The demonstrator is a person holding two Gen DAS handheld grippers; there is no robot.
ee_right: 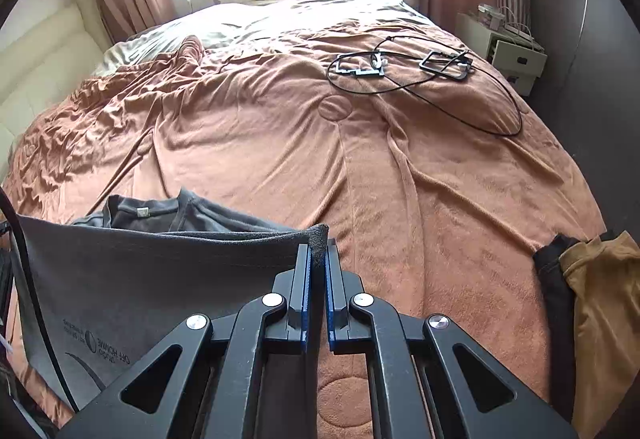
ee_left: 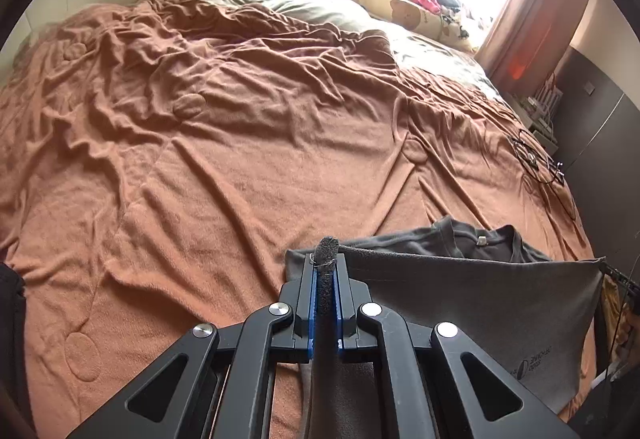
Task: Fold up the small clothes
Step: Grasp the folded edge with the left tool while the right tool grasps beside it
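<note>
The left gripper (ee_left: 327, 259) has its jaws pinched tight on one corner of the grey shirt (ee_left: 472, 303), and the right gripper (ee_right: 319, 245) is pinched on the other corner. The shirt's edge is stretched between them at the near side of the brown blanket (ee_right: 360, 167), its collar lying on the blanket beyond.

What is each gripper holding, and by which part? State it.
Both hold the grey T-shirt by its hem edge: the left gripper is shut on one hem corner, the right gripper on the other. The collar end lies on the blanket.
</note>
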